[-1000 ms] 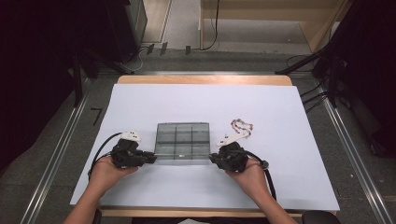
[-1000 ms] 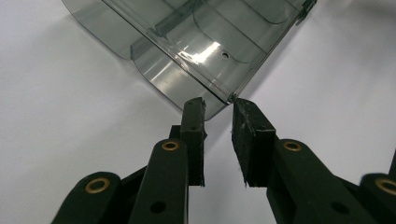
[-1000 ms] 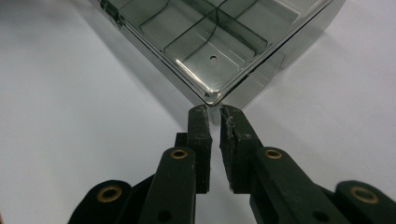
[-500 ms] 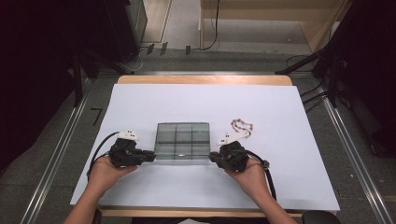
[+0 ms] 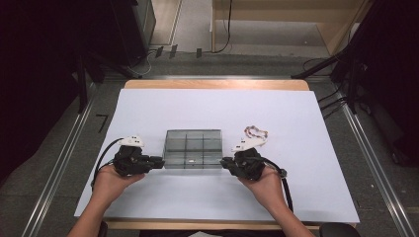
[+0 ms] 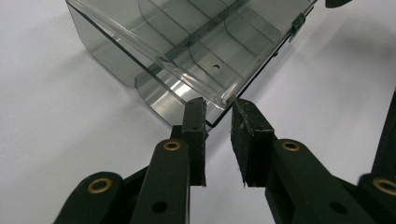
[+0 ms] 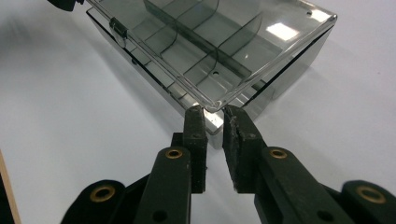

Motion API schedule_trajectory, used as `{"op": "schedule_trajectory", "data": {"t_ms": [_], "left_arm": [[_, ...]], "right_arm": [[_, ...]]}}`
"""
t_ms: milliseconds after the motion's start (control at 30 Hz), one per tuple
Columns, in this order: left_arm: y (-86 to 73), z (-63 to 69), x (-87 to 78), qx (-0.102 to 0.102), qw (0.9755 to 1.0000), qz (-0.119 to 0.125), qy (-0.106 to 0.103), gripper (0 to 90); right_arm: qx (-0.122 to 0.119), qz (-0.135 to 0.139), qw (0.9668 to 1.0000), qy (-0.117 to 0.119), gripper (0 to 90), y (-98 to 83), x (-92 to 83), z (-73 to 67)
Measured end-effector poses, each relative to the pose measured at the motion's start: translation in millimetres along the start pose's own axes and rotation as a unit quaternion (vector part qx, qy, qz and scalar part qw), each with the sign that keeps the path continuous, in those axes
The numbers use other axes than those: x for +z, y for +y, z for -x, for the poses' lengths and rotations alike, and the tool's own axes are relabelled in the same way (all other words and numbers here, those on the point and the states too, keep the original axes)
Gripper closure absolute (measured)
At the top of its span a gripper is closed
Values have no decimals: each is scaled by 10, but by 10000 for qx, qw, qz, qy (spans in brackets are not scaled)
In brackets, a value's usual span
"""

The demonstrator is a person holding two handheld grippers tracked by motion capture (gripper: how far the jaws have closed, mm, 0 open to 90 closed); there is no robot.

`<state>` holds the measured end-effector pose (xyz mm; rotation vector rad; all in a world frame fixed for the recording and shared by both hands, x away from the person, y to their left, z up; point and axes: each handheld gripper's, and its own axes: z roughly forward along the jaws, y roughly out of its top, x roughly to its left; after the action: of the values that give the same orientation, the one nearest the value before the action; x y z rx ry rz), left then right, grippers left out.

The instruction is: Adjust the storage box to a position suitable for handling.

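Box (image 5: 192, 148): clear smoky plastic w/ inner dividers, being flanked by both grippers, sitting btwn them on the white sheet (image 5: 207, 106) covering the desk (image 5: 212, 84).

Box lid (image 7: 219, 44): being seen slightly raised off the base at the near corners in both gripper views; small latch (image 7: 119, 26) showing on one edge.

Left gripper (image 5: 157, 161): being held in the person's left hand (image 5: 109, 178); tips being kept at the box's near-left corner. In the left gripper view (image 6: 218, 108) jaws are being kept narrow, lid corner sitting just ahead of the gap; whether pads are being pressed on it can't be told.

Right gripper (image 5: 226, 162): being held in the right hand (image 5: 264, 183), tips at the box's near-right corner. In the right gripper view (image 7: 214, 111) jaws are being shown narrow, having just been opening a little; lid corner just past the tips, contact can't be told.

Bracelet (image 5: 255, 131): beaded, lying on the sheet just beyond the right gripper, apart from the box.

Cables: one being trailed from each gripper back toward the forearms.
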<state>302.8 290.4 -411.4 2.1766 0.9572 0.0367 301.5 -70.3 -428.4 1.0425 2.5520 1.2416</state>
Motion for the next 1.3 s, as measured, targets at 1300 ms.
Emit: {"op": "schedule_trajectory", "data": {"t_ms": [1300], "left_arm": [[144,13,-81,-284,9987,345,241,574]], "right_arm": [[47,274,9996,-41,693,178,-62,21]]}}
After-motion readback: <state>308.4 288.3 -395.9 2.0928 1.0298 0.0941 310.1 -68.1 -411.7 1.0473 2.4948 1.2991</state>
